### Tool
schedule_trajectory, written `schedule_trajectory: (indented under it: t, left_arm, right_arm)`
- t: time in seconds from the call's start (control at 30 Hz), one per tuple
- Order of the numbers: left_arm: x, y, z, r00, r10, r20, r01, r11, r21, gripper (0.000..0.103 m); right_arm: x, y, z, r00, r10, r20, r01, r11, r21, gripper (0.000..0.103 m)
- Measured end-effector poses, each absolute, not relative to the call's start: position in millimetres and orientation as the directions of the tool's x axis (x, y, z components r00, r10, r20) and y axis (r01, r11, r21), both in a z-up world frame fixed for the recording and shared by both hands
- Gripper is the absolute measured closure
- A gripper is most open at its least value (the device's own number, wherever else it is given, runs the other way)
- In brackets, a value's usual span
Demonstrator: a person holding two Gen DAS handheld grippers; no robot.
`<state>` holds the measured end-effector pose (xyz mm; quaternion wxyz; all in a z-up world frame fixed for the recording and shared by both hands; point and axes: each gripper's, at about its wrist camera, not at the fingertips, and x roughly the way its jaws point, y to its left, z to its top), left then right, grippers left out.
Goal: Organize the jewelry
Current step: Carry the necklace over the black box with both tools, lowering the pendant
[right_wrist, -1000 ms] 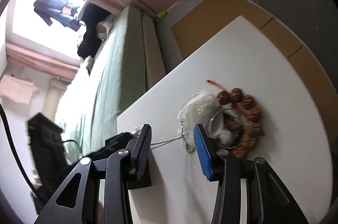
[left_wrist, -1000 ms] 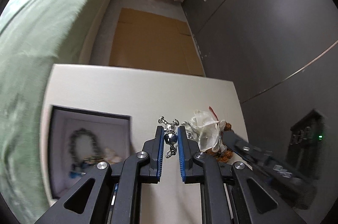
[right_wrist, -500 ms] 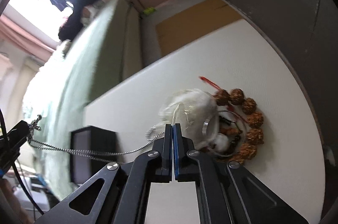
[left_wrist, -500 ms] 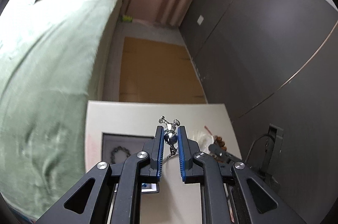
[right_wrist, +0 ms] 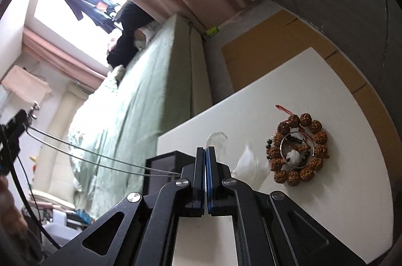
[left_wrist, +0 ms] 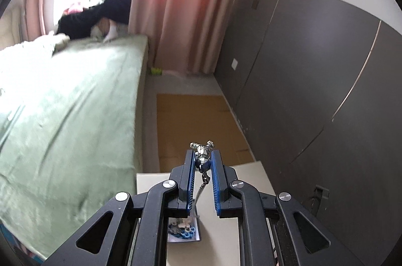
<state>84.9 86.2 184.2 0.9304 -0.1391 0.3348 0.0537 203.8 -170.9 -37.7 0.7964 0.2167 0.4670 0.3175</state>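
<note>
Left gripper [left_wrist: 203, 158] clamps pendant [left_wrist: 203, 155]; its chain [right_wrist: 100, 158] reaches right gripper [right_wrist: 205, 153].

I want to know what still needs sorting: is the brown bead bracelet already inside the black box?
No. In the right wrist view the brown bead bracelet lies on the white table, apart from the black box.

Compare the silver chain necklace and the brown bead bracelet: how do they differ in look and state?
The silver chain necklace is thin and metallic; the brown bead bracelet is made of large, rough brown beads.

The necklace hangs in the air, stretched from the left gripper, which clamps its pendant, to the shut right gripper; the bracelet lies untouched on the white table.

The necklace runs in long lines; the bracelet forms a closed ring.

Both are jewelry.
</note>
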Motion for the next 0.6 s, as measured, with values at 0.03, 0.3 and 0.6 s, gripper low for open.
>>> schedule_trajectory:
  t: [0.03,0.3,0.6]
  left_arm:
    - [83,86,189,0.774,0.015,-0.633,-0.194,0.957,-0.214,0.09]
    - [77,90,217,0.801,0.047,-0.597,-0.199,0.961,-0.191,0.09]
    - [85,86,203,0.791,0.062,-0.609,-0.205,0.964,-0.167,0.09]
  right_arm:
    - [202,-171,-36,0.367,0.709,-0.602,-0.306,0.703,0.642,0.1]
    - [198,-179,-25,0.379,0.723,-0.578,-0.328,0.689,0.647,0.1]
    - [197,-184,-25,0.385,0.717,-0.581,-0.326,0.695,0.641,0.1]
